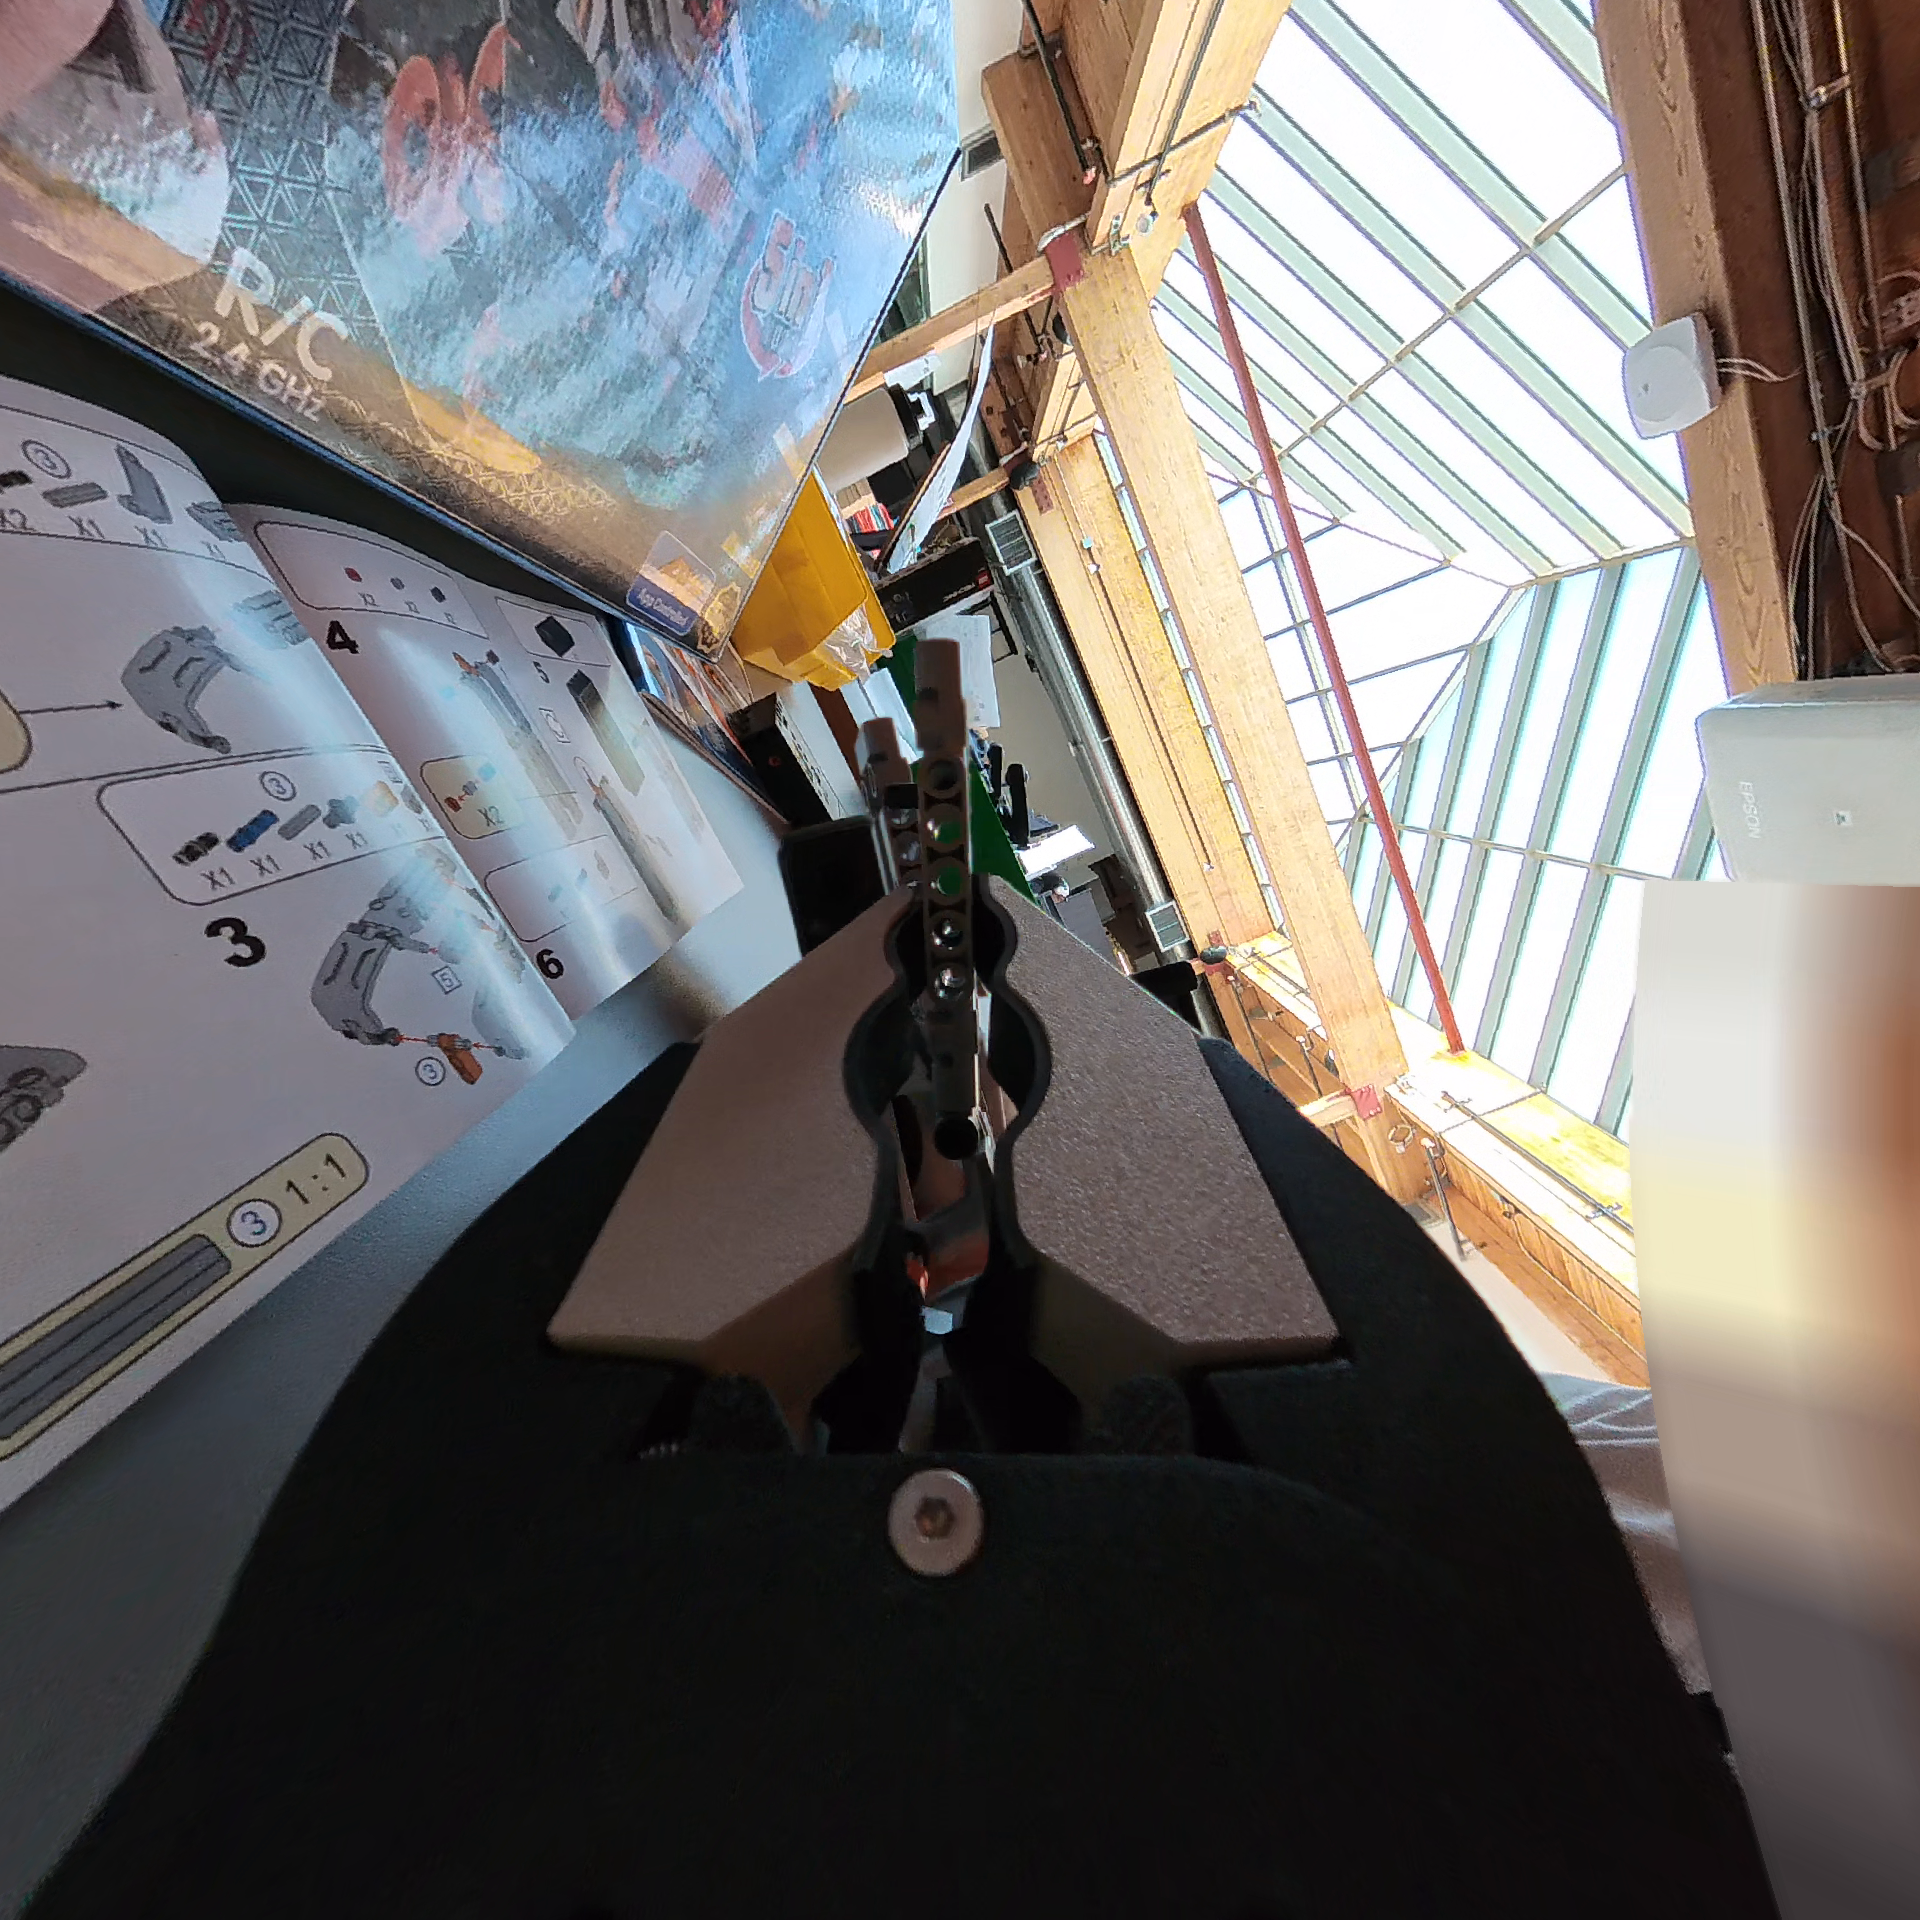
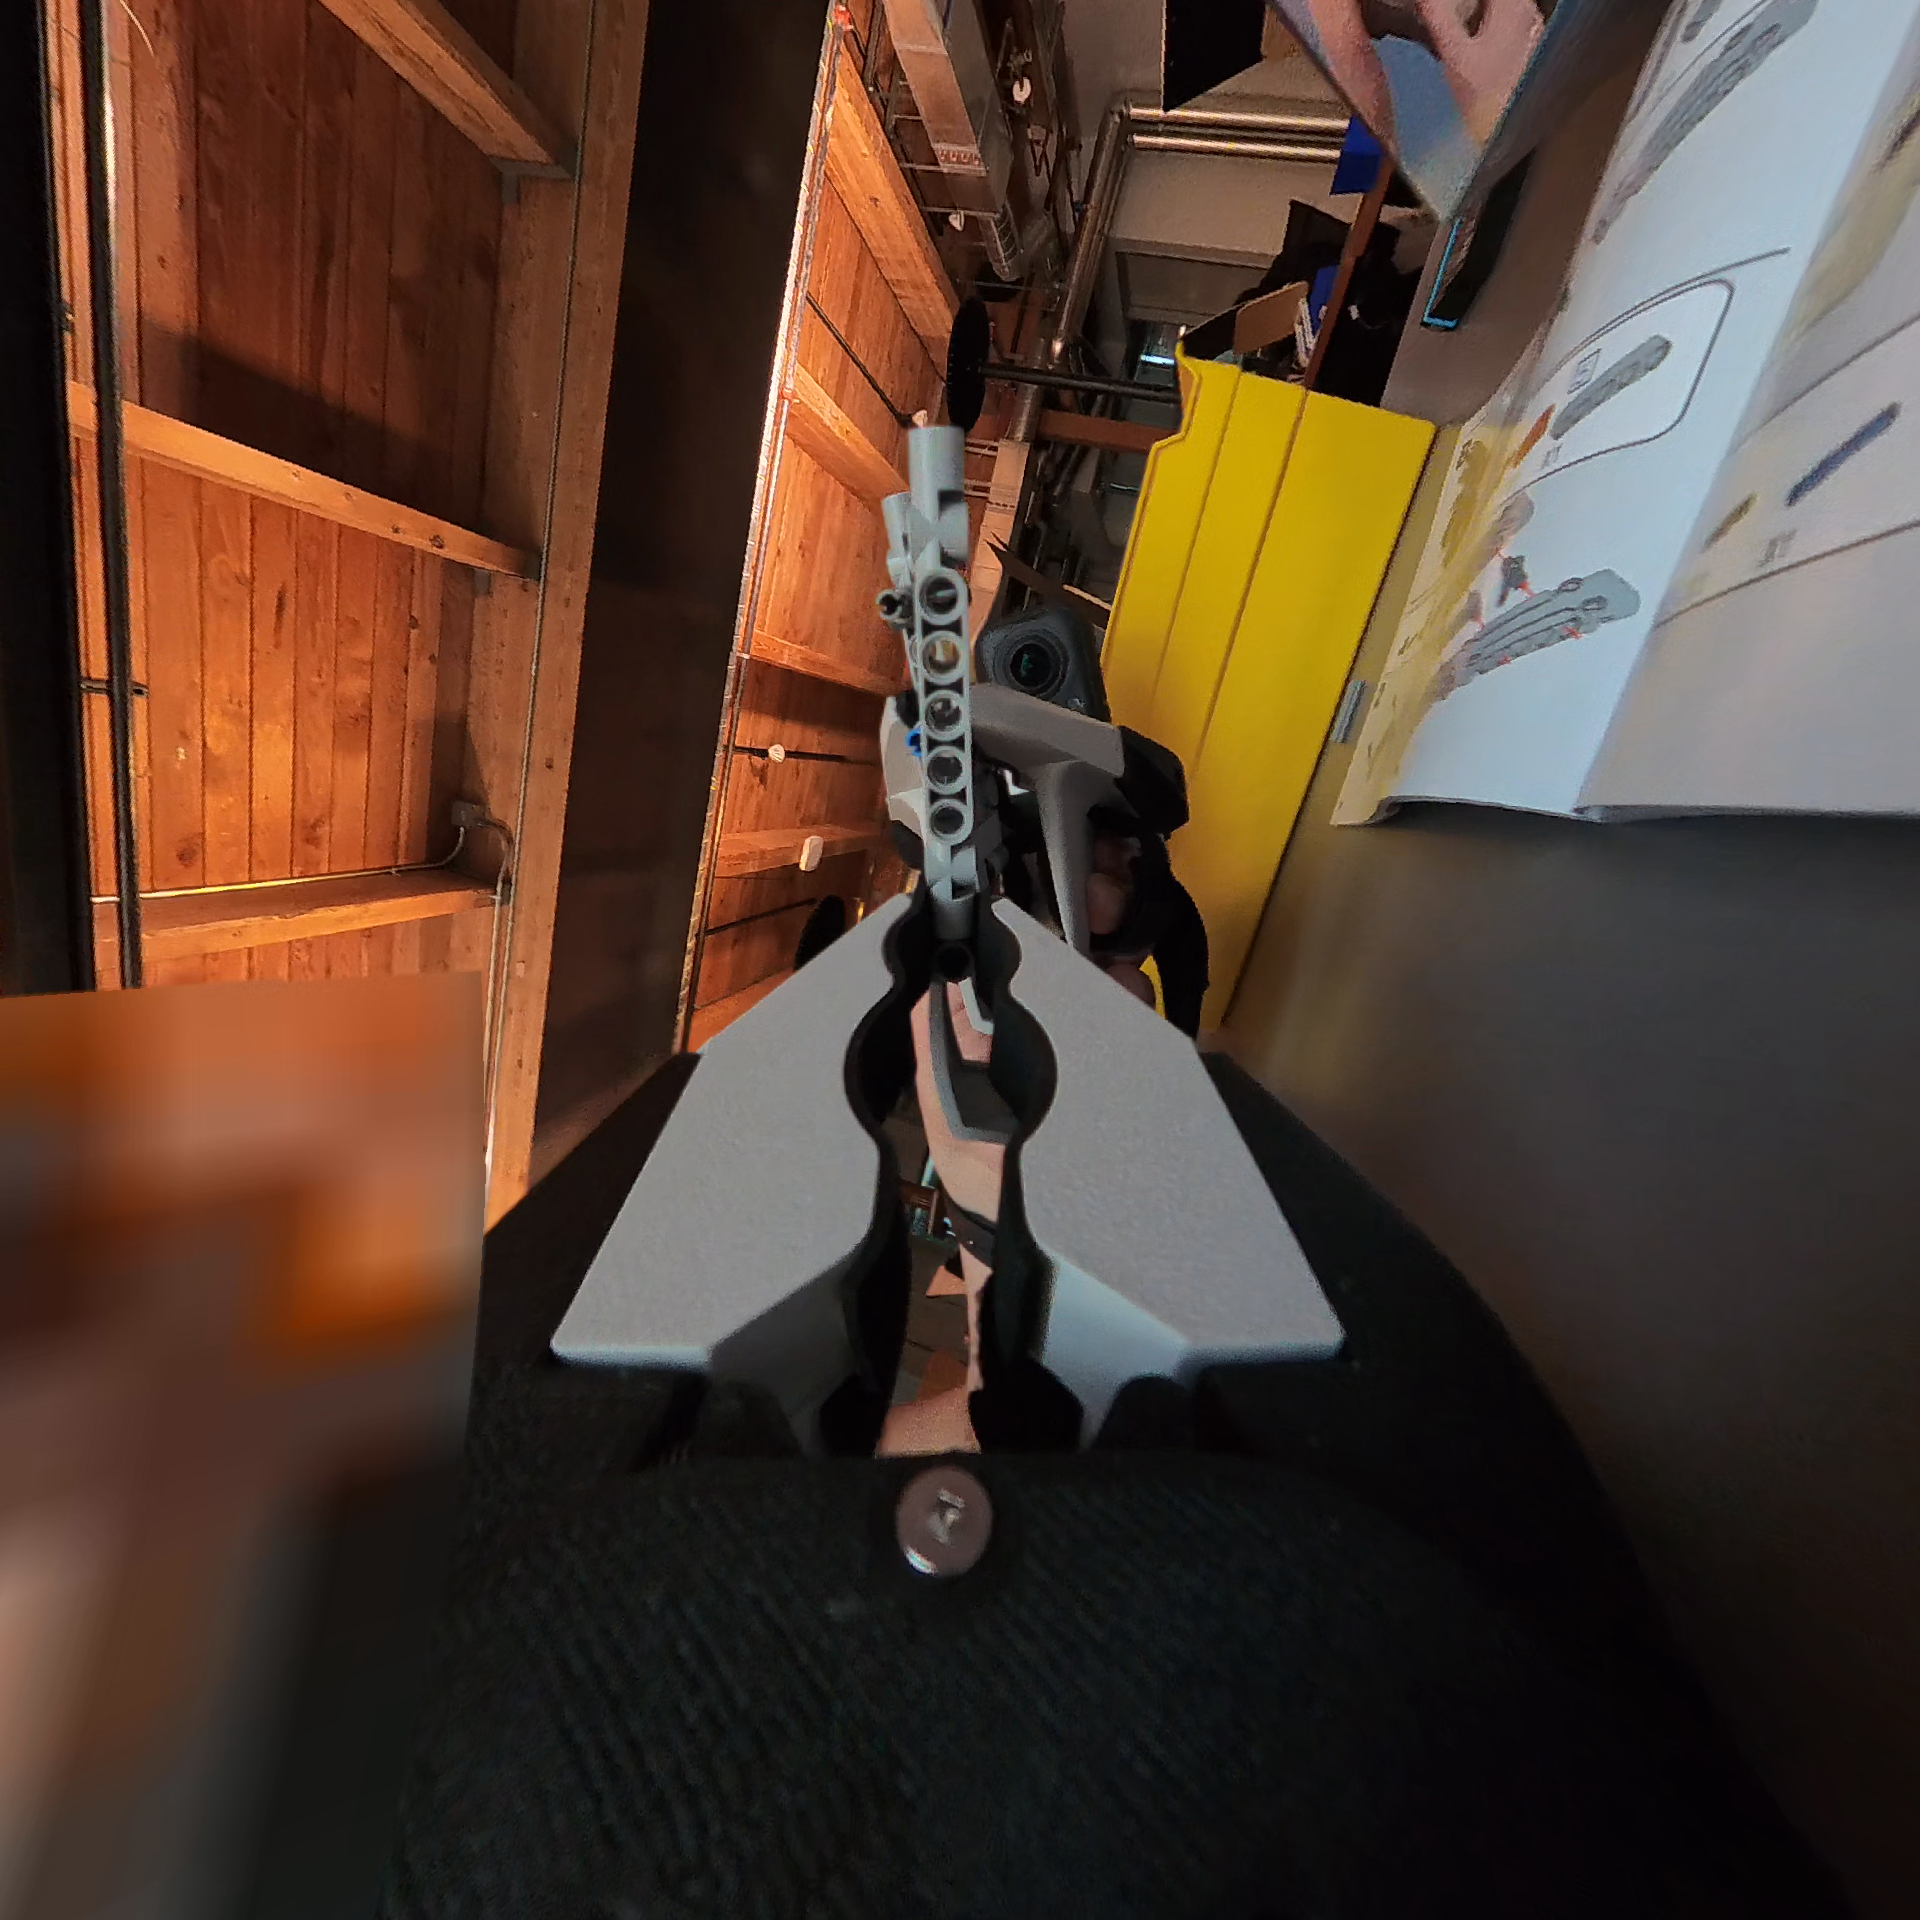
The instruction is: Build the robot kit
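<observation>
Both grippers, left (image 1: 940, 935) and right (image 2: 951, 935), were clamped on one grey holed beam (image 2: 940, 686), its long axis running straight out from their tips, lifted beside the open booklet (image 1: 260, 831).

grey holed beam assembly (image 1: 940, 831) (image 2: 940, 707) upright, clamped between both grippers' fingers.
</observation>
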A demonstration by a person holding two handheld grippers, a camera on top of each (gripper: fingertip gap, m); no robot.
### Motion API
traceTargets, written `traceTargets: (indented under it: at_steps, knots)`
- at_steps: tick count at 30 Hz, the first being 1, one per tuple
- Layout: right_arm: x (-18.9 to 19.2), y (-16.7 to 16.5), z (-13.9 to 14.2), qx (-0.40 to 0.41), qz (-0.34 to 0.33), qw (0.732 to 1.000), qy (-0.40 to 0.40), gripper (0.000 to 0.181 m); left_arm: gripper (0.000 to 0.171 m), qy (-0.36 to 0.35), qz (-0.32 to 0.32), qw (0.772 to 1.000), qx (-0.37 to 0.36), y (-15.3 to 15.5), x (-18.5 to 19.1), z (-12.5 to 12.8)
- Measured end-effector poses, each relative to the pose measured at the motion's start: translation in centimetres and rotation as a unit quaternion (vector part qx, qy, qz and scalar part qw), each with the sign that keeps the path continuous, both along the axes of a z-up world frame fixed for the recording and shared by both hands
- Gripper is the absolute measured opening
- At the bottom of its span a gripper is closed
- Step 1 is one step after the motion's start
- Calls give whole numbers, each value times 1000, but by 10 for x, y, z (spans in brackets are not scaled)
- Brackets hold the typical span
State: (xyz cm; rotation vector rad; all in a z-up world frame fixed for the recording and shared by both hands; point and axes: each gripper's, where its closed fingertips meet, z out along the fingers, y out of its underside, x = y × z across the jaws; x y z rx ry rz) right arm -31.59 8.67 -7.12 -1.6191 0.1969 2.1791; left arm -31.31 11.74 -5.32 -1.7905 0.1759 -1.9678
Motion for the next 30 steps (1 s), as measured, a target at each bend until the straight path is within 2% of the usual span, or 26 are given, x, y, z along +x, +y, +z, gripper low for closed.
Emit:
traceTargets:
  at_steps: [12,20,30]
  knots:
    - [-9,1,6,33,-7,999,-13,4,4,11,30,999,28,-1,0,7]
    - [-12,2,10,79,-25,995,-49,4,4,6,48,998,41,0,-4,13]
    - [-10,2,15,87,-29,995,-34,4,5,8,63,997,51,2,-5,14]
